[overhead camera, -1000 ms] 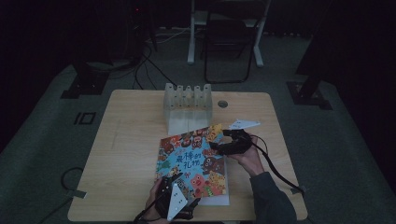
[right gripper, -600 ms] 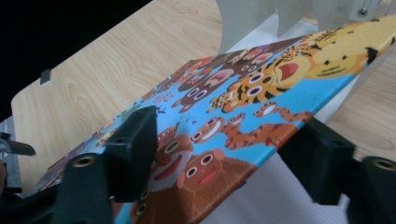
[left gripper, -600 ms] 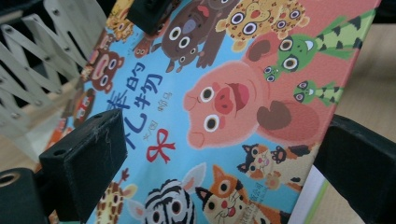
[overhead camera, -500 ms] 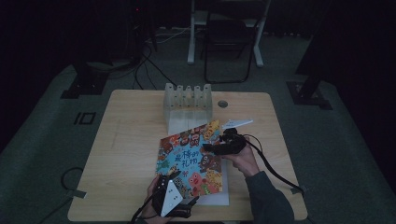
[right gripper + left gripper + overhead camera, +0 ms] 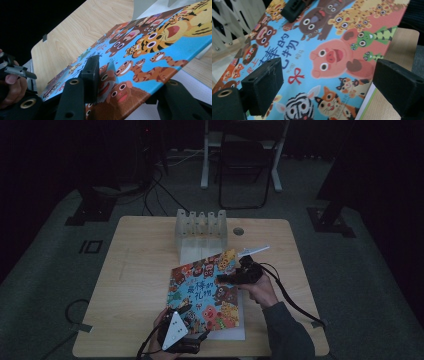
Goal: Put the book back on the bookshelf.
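A picture book (image 5: 205, 292) with cartoon animals on a blue cover lies tilted on the table, its right edge raised. My right gripper (image 5: 220, 279) has just been closing on that edge. In the right gripper view one jaw lies on the cover (image 5: 150, 42) and the other sits under it, so the right gripper (image 5: 130, 77) is shut on the book. My left gripper (image 5: 187, 312) hovers at the book's near left corner. Its jaws have just closed a little but stand wide, with the cover (image 5: 332, 50) beyond them and untouched.
A pale wooden slotted rack (image 5: 200, 227) stands at the table's far middle, just behind the book. A white sheet (image 5: 225, 332) lies under the book's near end. The wooden table (image 5: 140, 270) has bare surface on the left. A chair stands beyond the far edge.
The right gripper's jaws have drawn together onto the book's right edge. The left gripper has shifted slightly at the near corner.
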Demonstrator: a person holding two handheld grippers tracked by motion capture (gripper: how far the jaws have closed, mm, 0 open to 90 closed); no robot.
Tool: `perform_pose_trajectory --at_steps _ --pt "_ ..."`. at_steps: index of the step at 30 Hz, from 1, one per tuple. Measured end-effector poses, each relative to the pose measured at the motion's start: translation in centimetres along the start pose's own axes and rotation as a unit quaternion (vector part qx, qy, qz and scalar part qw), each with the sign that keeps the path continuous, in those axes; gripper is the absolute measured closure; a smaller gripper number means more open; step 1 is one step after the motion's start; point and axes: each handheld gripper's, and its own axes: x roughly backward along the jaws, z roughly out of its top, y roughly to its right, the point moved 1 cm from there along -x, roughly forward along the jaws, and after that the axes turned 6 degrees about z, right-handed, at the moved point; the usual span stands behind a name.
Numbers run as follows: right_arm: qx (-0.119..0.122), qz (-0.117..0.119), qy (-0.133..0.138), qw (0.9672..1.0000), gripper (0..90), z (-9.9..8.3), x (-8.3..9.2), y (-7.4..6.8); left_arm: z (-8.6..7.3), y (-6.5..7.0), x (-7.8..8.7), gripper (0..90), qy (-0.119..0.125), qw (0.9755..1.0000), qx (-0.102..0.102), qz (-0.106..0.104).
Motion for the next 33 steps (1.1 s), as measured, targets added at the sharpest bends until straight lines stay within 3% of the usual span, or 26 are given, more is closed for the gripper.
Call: perform_pose_trajectory --at_steps 6,13,23,33 --pt "-0.003 0.007 0.011 0.9999 61.5 0.1 0.1 -0.1 -0.2 -2.0 0.7 14.1 0.003 0.9993 0.036 0.006" --pt "0.004 0.004 0.019 0.9998 62.5 0.0 0.1 -0.3 -0.8 -4.2 1.0 14.6 -0.012 0.9968 0.074 0.027" --pt "0.025 -0.002 0.031 0.9992 63.2 -0.2 0.6 -1.3 -1.6 -6.0 0.9 17.4 -0.035 0.9924 0.106 0.053" --pt "0.041 -0.004 0.044 0.9982 65.1 -0.3 1.8 -2.4 -2.0 -7.2 1.1 22.4 -0.047 0.9883 0.134 0.054"
